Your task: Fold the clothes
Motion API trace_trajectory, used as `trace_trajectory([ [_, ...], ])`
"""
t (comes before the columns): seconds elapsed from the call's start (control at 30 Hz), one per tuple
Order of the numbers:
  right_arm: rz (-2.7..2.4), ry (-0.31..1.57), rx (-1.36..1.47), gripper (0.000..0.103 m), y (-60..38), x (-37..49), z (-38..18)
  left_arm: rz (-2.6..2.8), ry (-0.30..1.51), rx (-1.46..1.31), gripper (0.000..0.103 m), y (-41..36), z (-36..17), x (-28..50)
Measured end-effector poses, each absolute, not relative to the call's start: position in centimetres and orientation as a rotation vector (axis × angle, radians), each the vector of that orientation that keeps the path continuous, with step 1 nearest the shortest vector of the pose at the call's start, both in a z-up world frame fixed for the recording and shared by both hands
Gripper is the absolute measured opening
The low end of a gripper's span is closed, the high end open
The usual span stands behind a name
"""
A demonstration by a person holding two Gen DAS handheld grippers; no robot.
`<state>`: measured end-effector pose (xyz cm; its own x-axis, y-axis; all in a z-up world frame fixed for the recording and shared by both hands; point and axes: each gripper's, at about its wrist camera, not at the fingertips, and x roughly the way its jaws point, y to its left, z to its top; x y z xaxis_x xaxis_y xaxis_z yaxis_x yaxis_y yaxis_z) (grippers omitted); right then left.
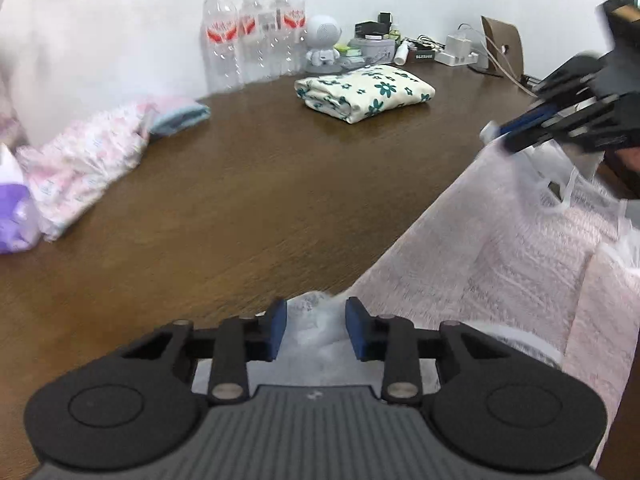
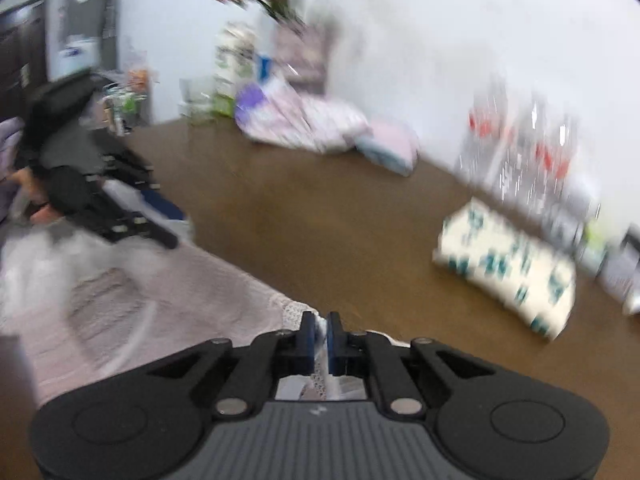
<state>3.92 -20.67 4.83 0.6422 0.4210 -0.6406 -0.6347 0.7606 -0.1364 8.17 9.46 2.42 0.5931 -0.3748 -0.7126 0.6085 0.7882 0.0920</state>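
Observation:
A pale pink textured garment (image 1: 500,248) lies over the near right part of the brown table (image 1: 260,184); it also shows in the right wrist view (image 2: 160,300). My left gripper (image 1: 316,330) is open, its blue pads either side of a white corner of the garment. My right gripper (image 2: 319,338) is shut on the garment's lace-edged corner; it also shows in the left wrist view (image 1: 504,134) holding the far corner. The left gripper also shows in the right wrist view (image 2: 168,216) at the garment's other corner.
A folded cream cloth with teal flowers (image 1: 364,90) lies at the back of the table. A pile of pink and white clothes (image 1: 88,160) lies at the left. Water bottles (image 1: 252,36), a white figurine (image 1: 323,40) and small items stand along the wall.

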Motion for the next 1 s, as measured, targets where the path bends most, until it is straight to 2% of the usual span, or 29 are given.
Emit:
trace_trajectory([
  [0.07,0.65,0.573,-0.416,0.004,-20.6,0.1,5.7,-0.567,0.722,0.351,0.043,10.2,3.2,6.7],
  [0.13,0.673,0.569,-0.426,0.004,-20.8,-3.2,4.7,-0.569,0.703,0.318,0.046,11.2,4.5,4.8],
  [0.2,0.653,0.594,-0.456,0.004,-20.5,-5.5,2.0,-0.619,0.668,0.245,0.055,11.8,6.3,3.1],
  [0.23,0.643,0.607,-0.471,0.004,-20.4,-6.6,0.7,-0.654,0.641,0.212,0.065,11.6,7.4,2.7],
  [0.27,0.634,0.615,-0.481,0.005,-20.3,-7.6,-0.4,-0.688,0.614,0.178,0.07,11.4,8.4,2.3],
  [0.33,0.618,0.598,-0.456,0.005,-20.3,-8.4,-0.9,-0.718,0.595,0.167,0.07,9.9,9.9,2.3],
  [0.43,0.618,0.584,-0.42,0.005,-20.3,-9.1,-0.8,-0.672,0.618,0.267,0.081,5.0,8.9,4.3],
  [0.5,0.607,0.579,-0.423,0.005,-20.2,-9.3,-1.1,-0.572,0.748,0.355,0.072,1.7,5.8,7.1],
  [0.53,0.6,0.579,-0.425,0.006,-20.1,-9.1,-1.2,-0.516,0.839,0.399,0.059,0.8,4.2,8.3],
  [0.57,0.596,0.576,-0.424,0.006,-20.1,-9.3,-1.2,-0.463,0.908,0.43,0.039,0.1,2.9,9.4],
  [0.6,0.592,0.573,-0.423,0.006,-20.0,-9.4,-1.2,-0.426,0.936,0.427,0.031,0.3,2.2,9.9],
  [0.67,0.584,0.567,-0.422,0.006,-19.9,-9.7,-1.2,-0.397,0.969,0.349,0.007,1.8,2.1,10.4],
  [0.8,0.589,0.555,-0.416,0.009,-20.1,-9.7,-1.4,-0.321,0.919,0.24,0.005,6.2,3.7,7.6],
  [0.9,0.606,0.55,-0.407,0.014,-20.3,-9.9,-1.6,-0.241,0.929,0.069,0.008,9.1,5.0,5.8],
  [0.93,0.614,0.548,-0.406,0.015,-20.3,-10.0,-1.7,-0.253,0.979,-0.02,0.014,9.5,5.7,6.3],
  [0.97,0.616,0.544,-0.414,0.016,-20.3,-10.2,-1.7,-0.266,1.022,-0.097,0.033,9.7,6.5,7.0],
  [1.0,0.617,0.537,-0.425,0.016,-20.1,-10.3,-1.8,-0.279,1.054,-0.153,0.047,9.4,7.0,8.2],
])
